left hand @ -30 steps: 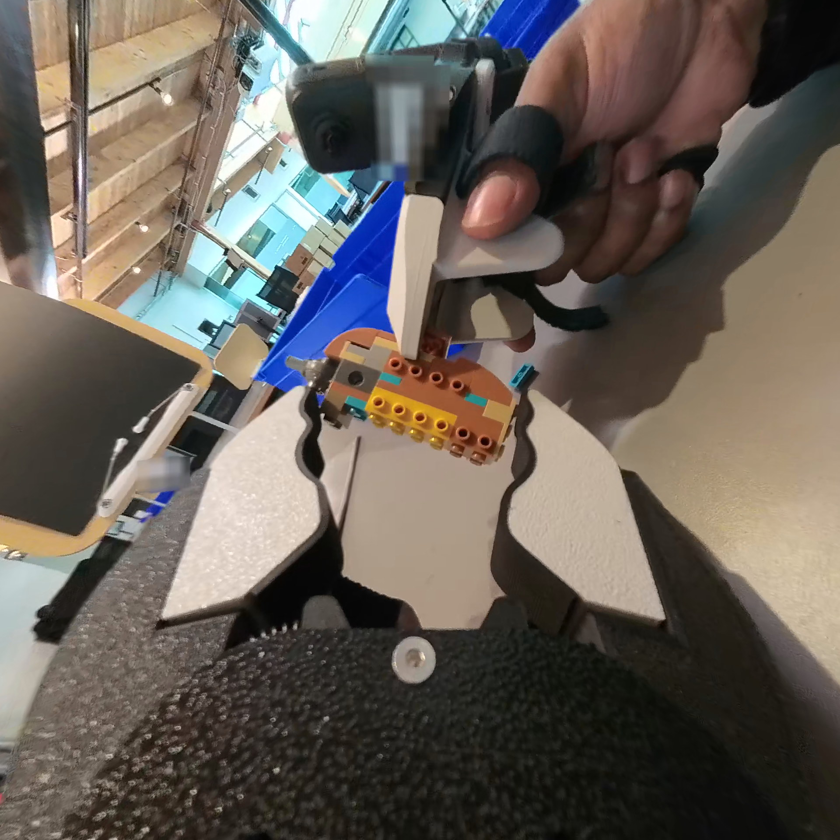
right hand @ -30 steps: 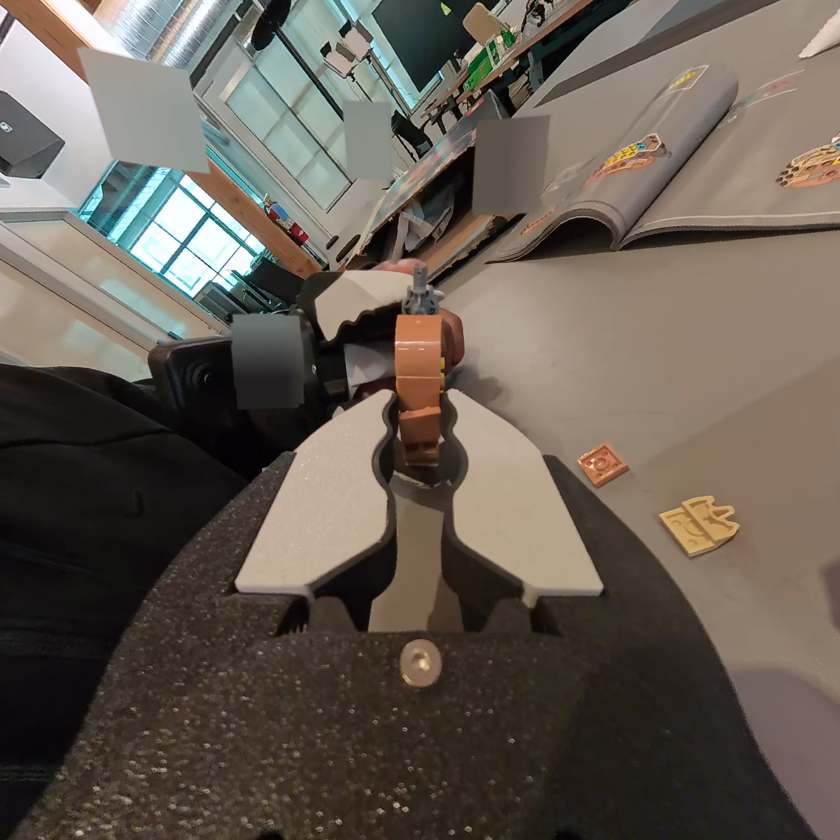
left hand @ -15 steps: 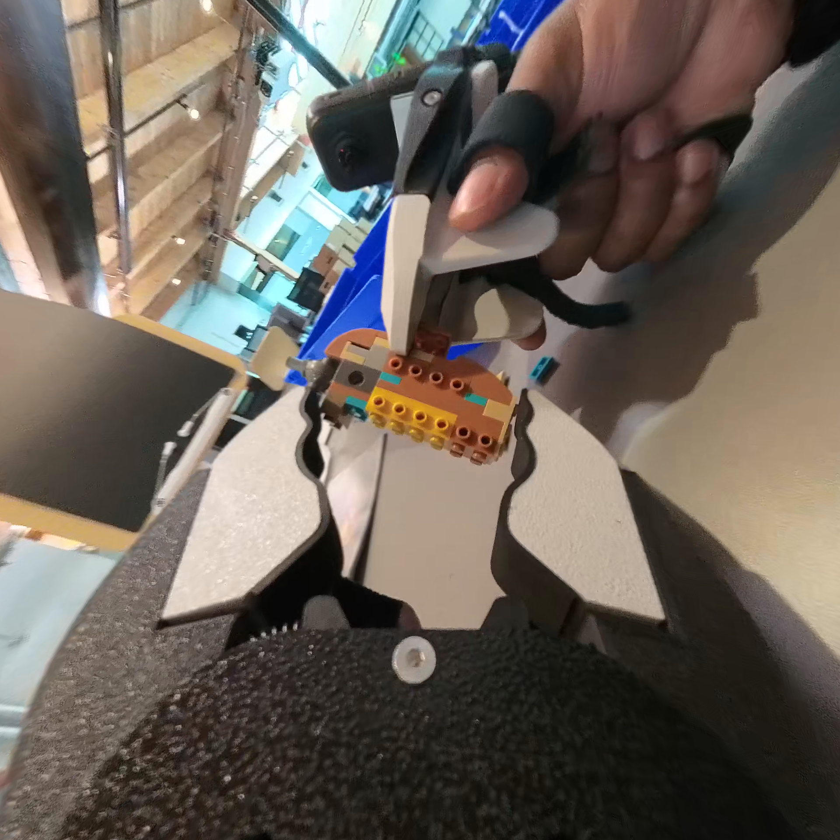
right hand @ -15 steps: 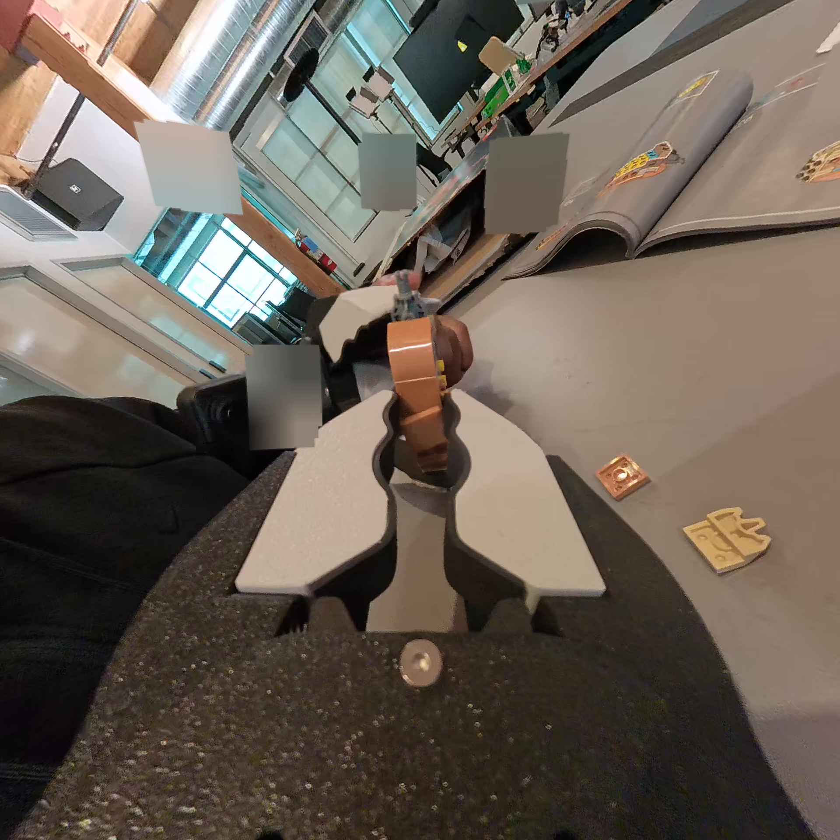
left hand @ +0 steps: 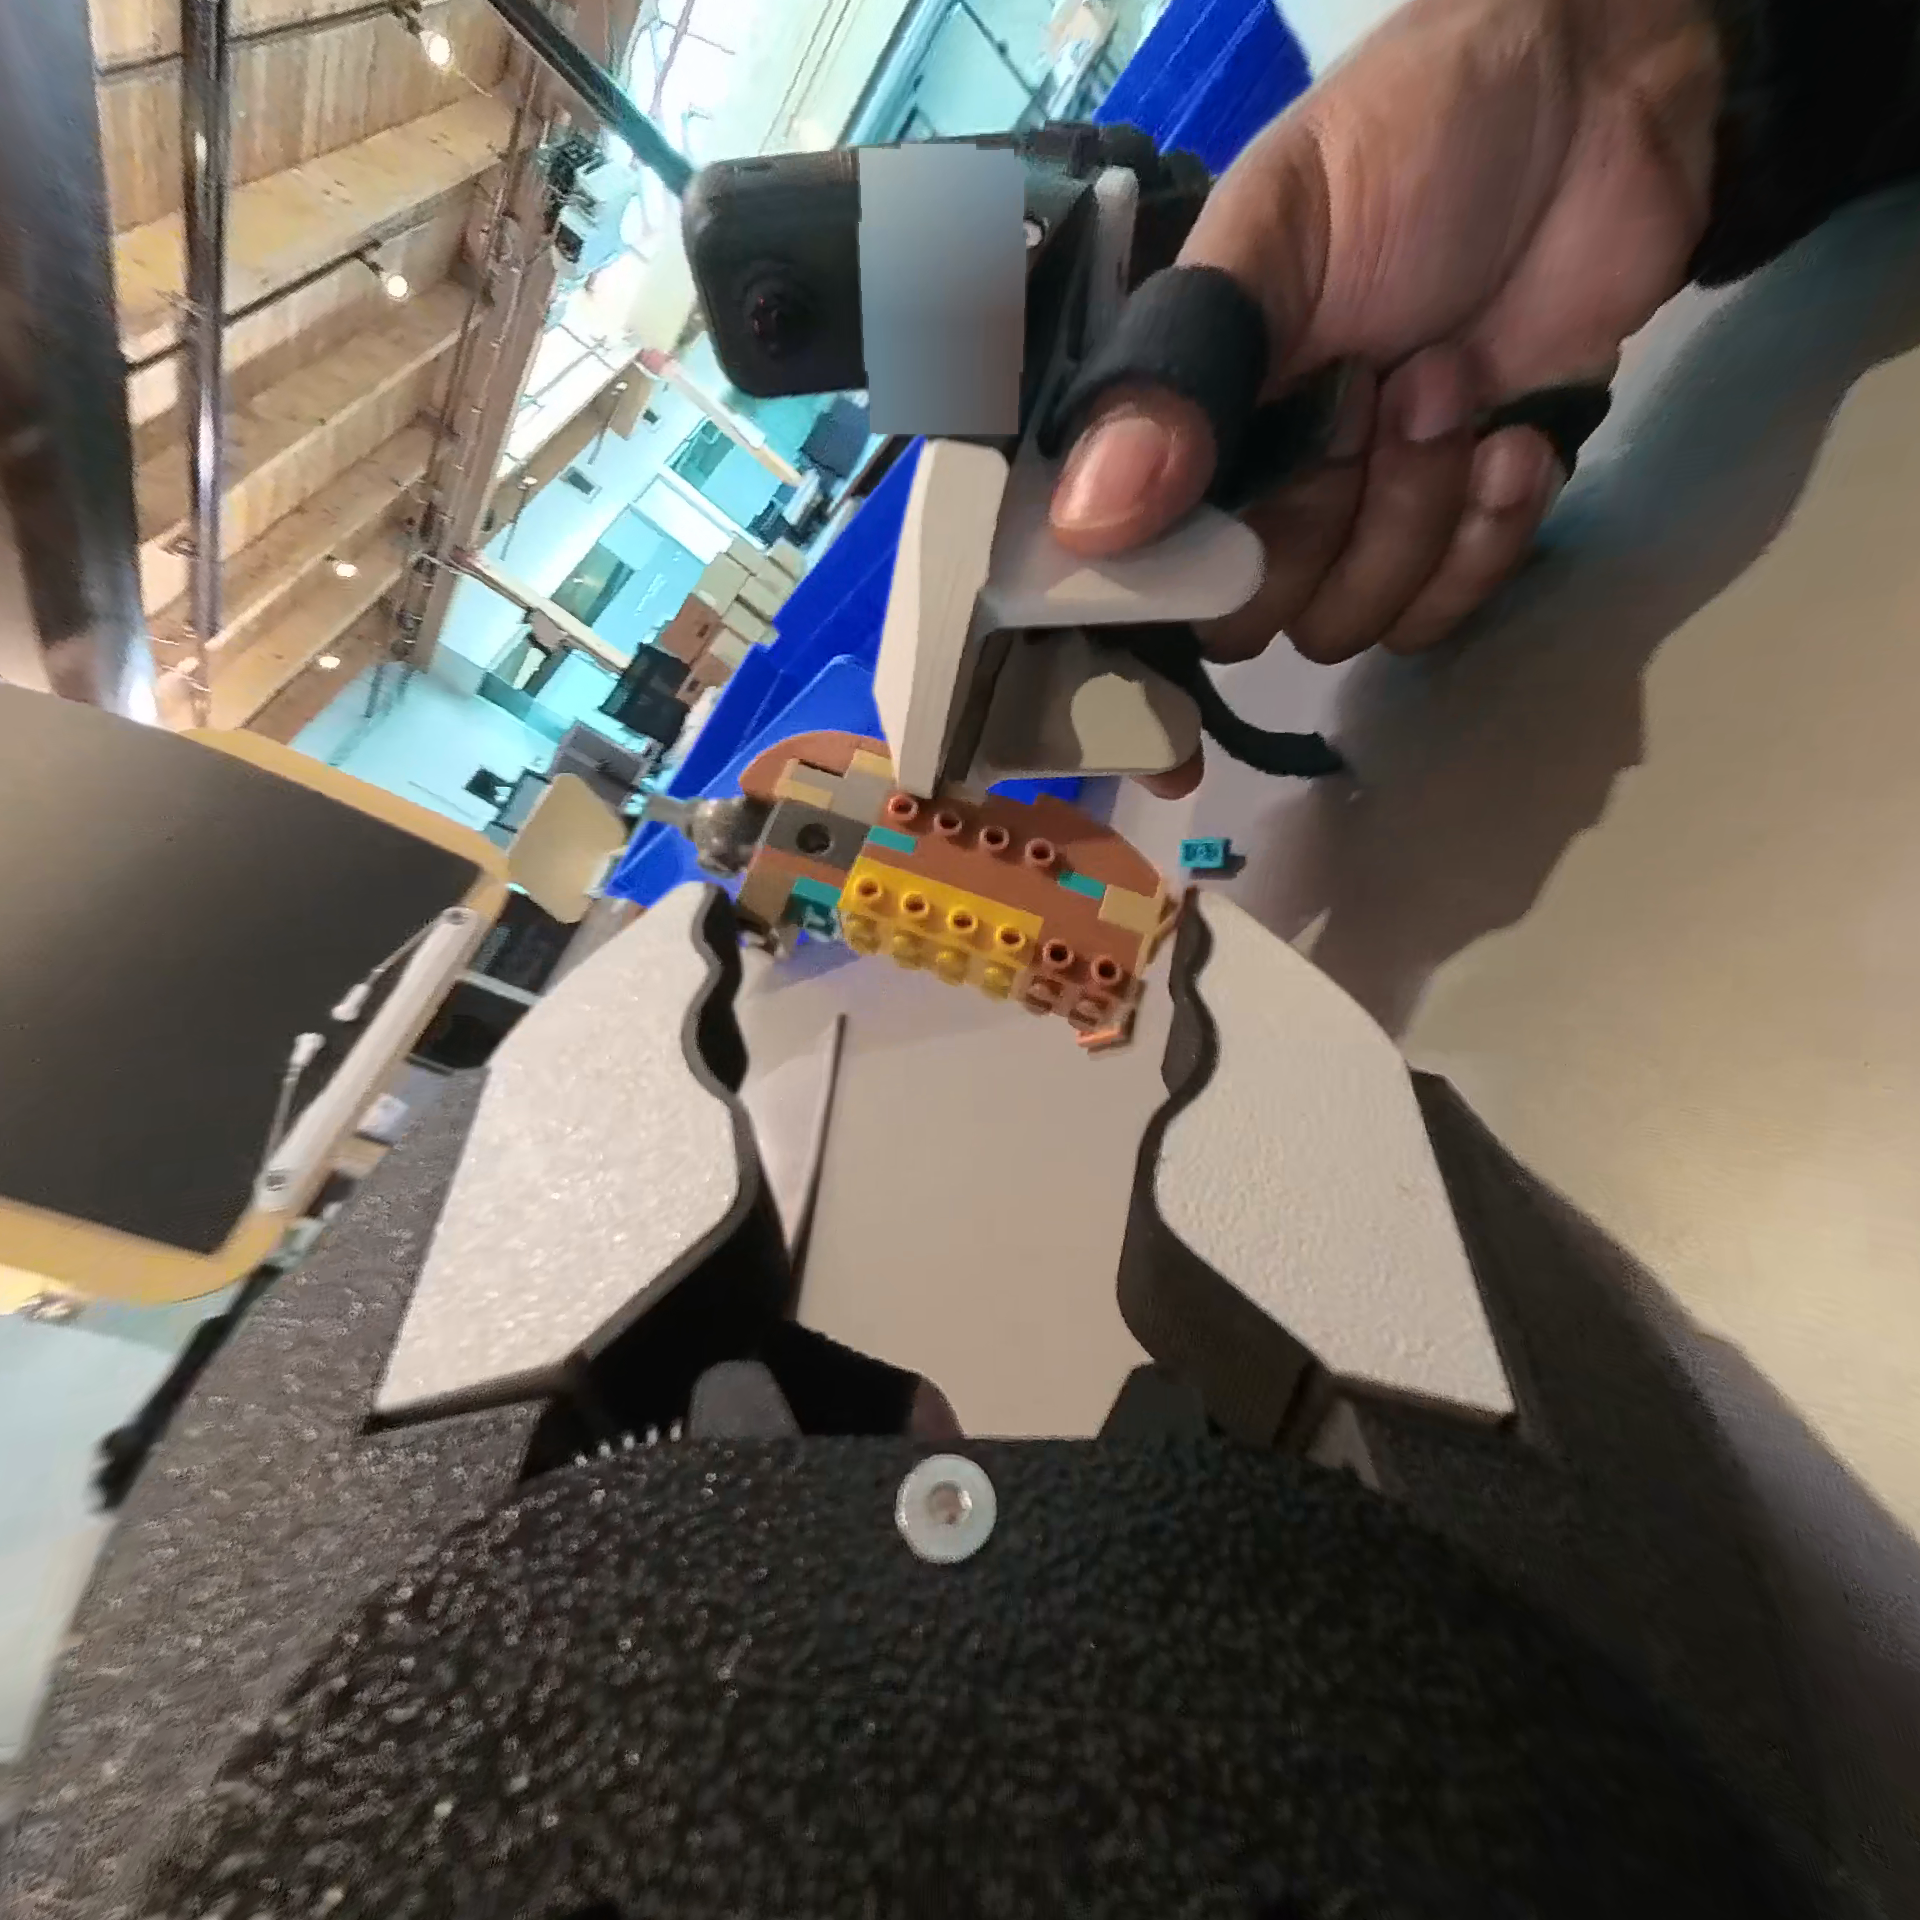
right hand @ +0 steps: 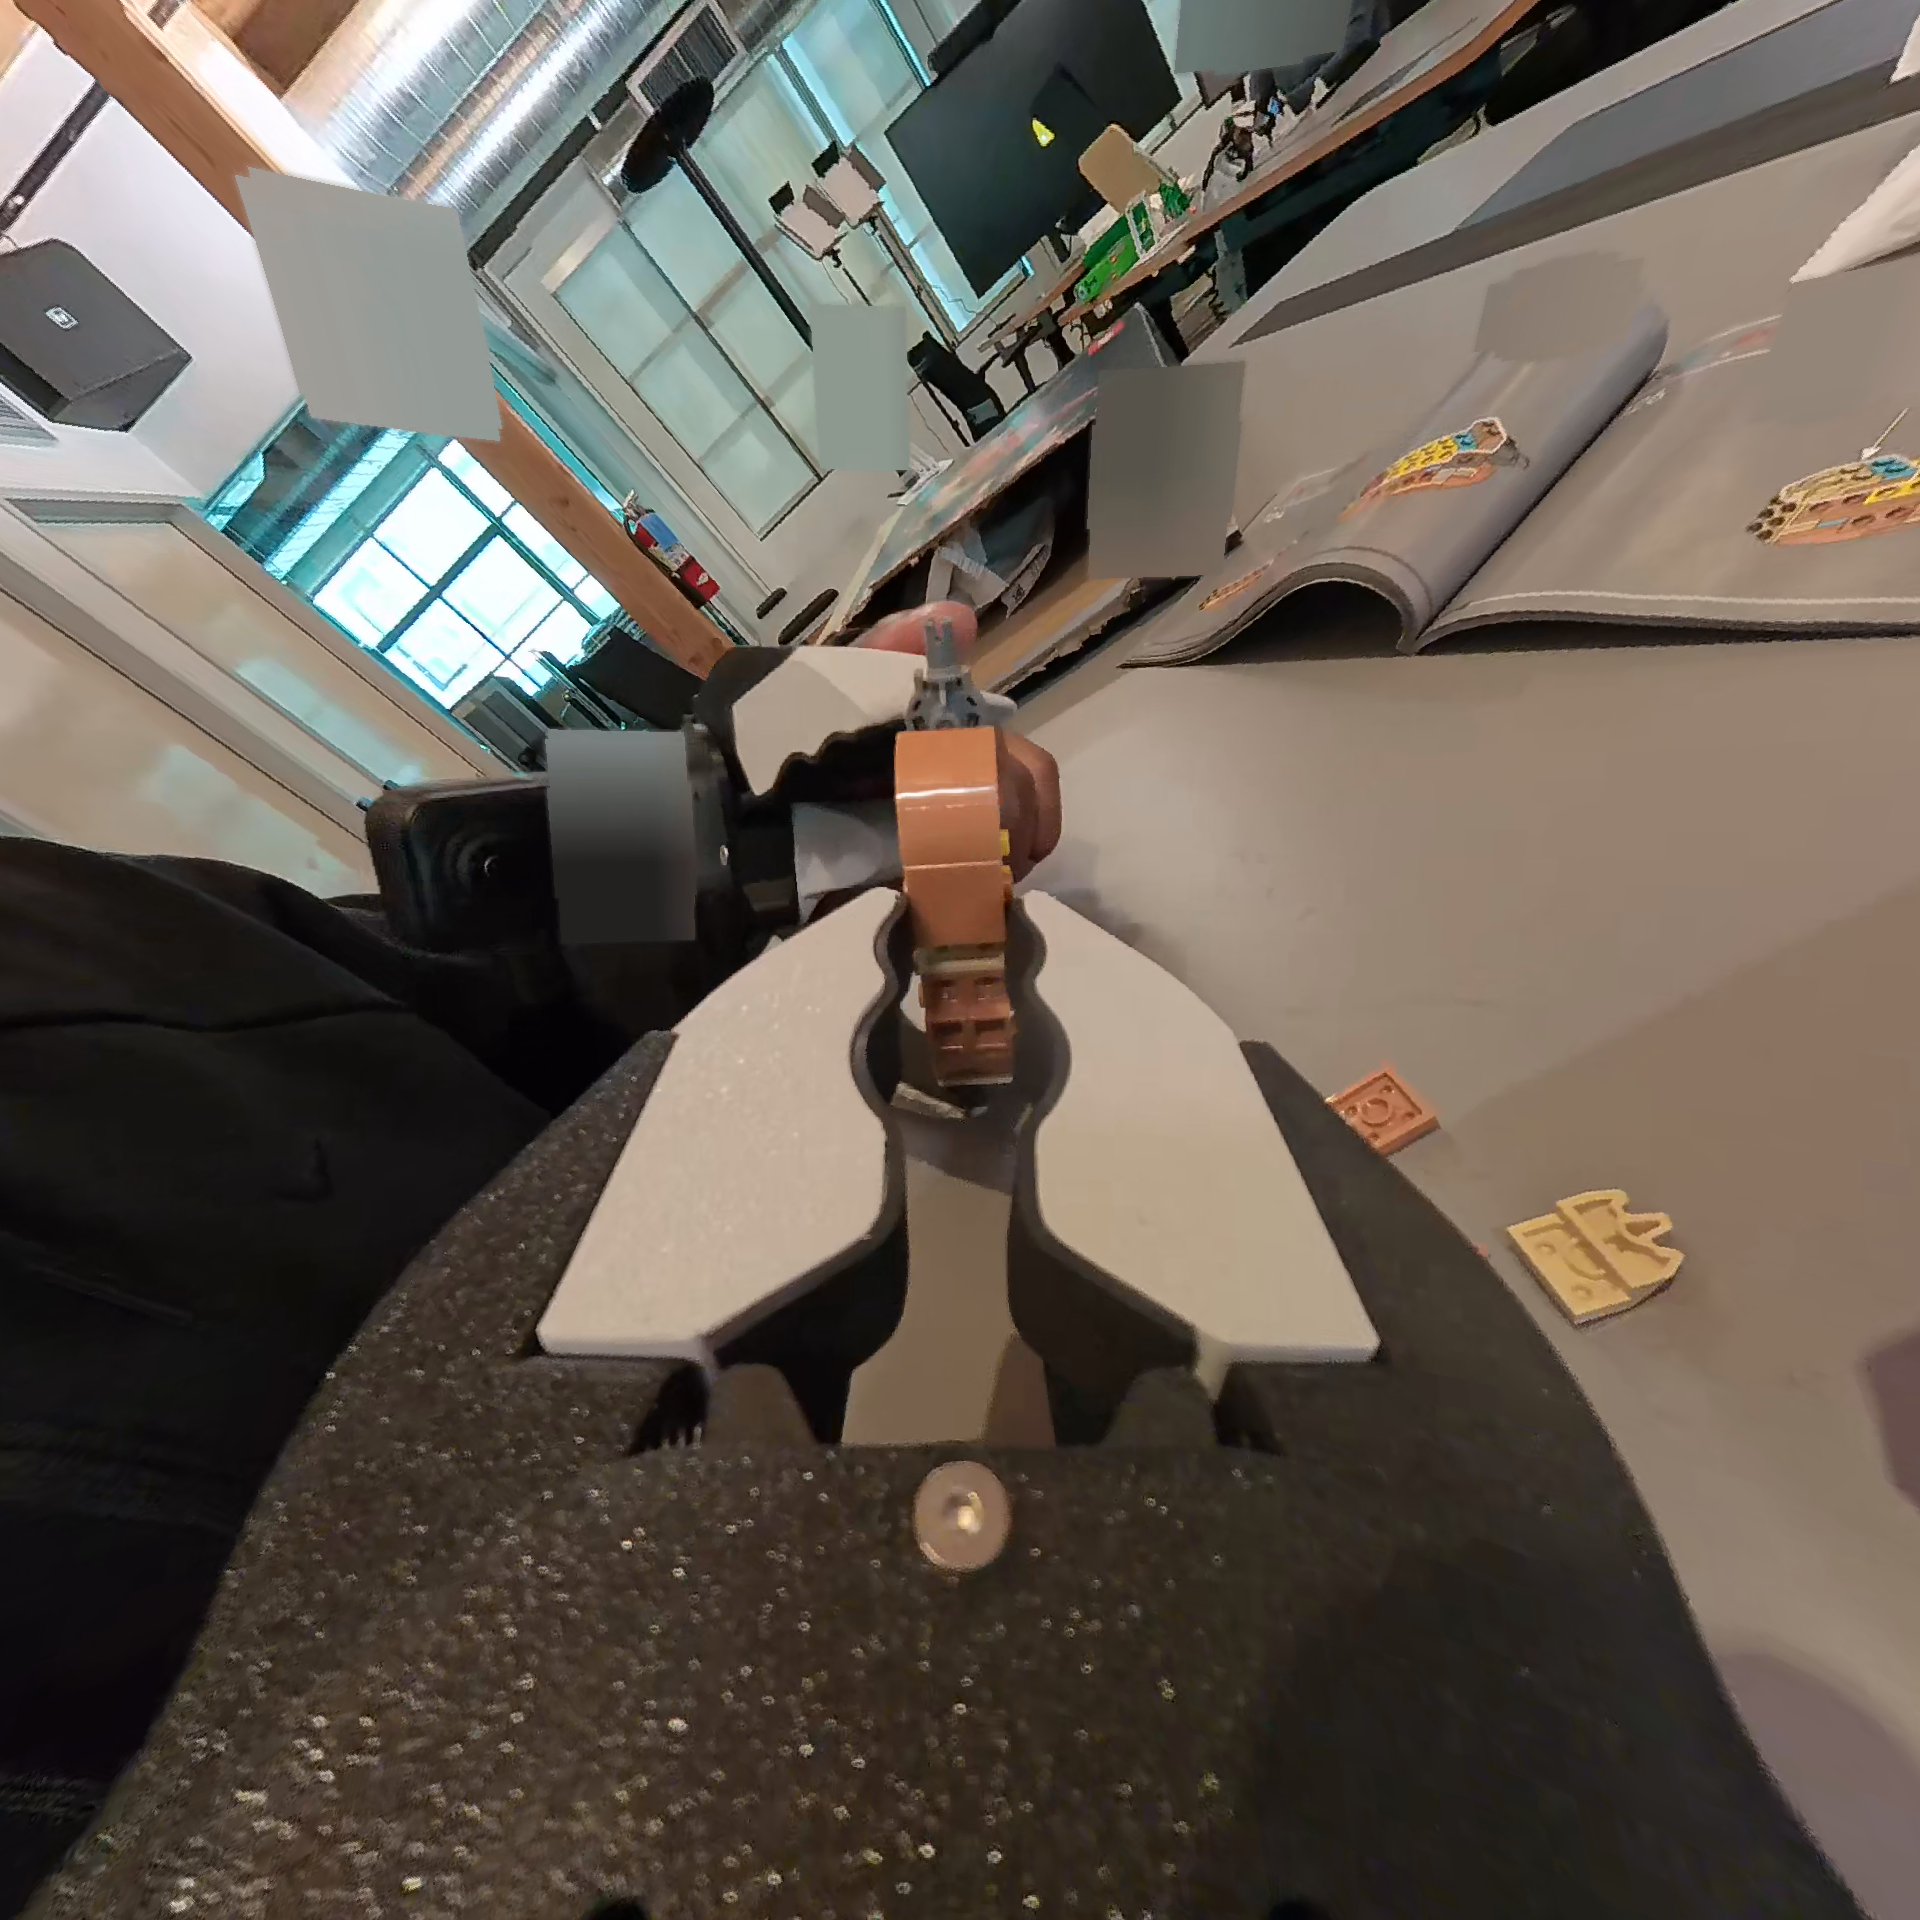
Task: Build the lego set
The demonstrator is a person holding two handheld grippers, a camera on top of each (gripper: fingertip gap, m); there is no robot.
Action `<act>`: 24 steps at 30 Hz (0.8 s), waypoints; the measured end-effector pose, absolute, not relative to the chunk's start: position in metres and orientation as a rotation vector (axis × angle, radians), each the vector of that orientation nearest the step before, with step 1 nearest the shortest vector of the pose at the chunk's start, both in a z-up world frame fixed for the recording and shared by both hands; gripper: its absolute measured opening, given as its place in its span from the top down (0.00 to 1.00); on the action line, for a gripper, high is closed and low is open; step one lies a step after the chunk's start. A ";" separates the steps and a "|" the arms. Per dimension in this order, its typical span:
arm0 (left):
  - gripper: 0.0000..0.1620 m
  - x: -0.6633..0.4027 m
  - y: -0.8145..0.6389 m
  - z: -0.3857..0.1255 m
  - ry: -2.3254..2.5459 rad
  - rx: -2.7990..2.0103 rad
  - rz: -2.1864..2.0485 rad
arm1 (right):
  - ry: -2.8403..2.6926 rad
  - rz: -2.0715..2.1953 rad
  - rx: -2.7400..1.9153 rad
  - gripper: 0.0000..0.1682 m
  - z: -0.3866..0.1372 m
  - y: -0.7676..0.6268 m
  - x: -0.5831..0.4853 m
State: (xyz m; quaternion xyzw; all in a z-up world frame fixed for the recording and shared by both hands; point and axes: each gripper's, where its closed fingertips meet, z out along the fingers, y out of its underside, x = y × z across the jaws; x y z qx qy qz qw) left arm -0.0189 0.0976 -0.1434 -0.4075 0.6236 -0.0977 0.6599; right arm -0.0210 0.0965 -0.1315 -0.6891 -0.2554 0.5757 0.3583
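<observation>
Tabletop (right hand: 1455, 831): grey; open booklet (right hand: 1558, 540) towards its far edge.
Left gripper (left hand: 951, 935): jaws wide, clamping the model's ends.
Right gripper (right hand: 961, 935): jaws narrow, pinching the model's edge.
Lego model (left hand: 956, 894): brown-yellow, held above the tabletop.

Glossy brown-and-yellow plastic brick model (left hand: 956, 894); grainy matt grey gripper fingers (left hand: 613, 1153); smooth matt grey table (right hand: 1455, 852).

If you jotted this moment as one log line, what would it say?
stage: mid-build | left gripper: holding lego model | right gripper: pinching its edge | table: two loose pieces, open booklet
</observation>
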 end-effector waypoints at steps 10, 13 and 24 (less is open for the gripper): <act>0.53 -0.031 0.091 -0.150 1.466 -1.146 -0.667 | -0.679 1.483 -1.692 0.90 -0.120 0.097 -0.017; 0.54 -0.031 0.088 -0.146 1.412 -1.280 -0.920 | -0.716 1.477 -1.665 0.90 -0.117 0.094 -0.018; 0.87 -0.016 0.072 -0.134 1.316 -1.410 -1.395 | -0.891 1.376 -1.616 0.90 -0.115 0.080 -0.030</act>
